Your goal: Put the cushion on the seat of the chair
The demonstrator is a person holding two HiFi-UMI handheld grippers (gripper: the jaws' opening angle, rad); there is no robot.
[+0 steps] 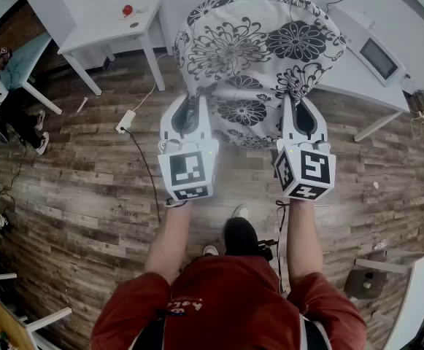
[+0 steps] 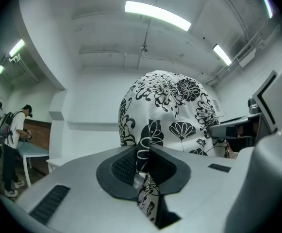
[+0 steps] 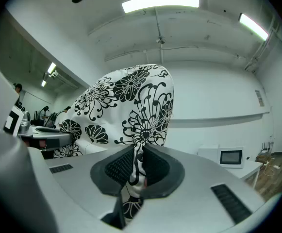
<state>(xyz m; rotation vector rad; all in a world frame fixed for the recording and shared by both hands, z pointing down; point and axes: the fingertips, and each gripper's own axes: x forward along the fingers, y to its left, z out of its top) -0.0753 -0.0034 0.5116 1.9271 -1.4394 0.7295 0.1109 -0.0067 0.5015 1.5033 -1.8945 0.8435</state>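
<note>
A white cushion [image 1: 259, 46] with black flower print hangs in the air in front of me, held by its near edge. My left gripper [image 1: 192, 115] is shut on the cushion's near left corner; its dark pads pinch the cloth [image 2: 143, 161]. My right gripper [image 1: 297, 108] is shut on the near right corner, with the fabric [image 3: 137, 171] squeezed between its pads. The cushion [image 2: 167, 108] fills the middle of both gripper views and stands up above the jaws [image 3: 126, 106]. No chair seat shows in any view.
A white table [image 1: 113, 20] with a small red thing stands at the back left, another white table [image 1: 357, 71] with a small screen at the back right. A power strip and cable [image 1: 126, 120] lie on the wooden floor. People stand at the far left [image 1: 7, 100].
</note>
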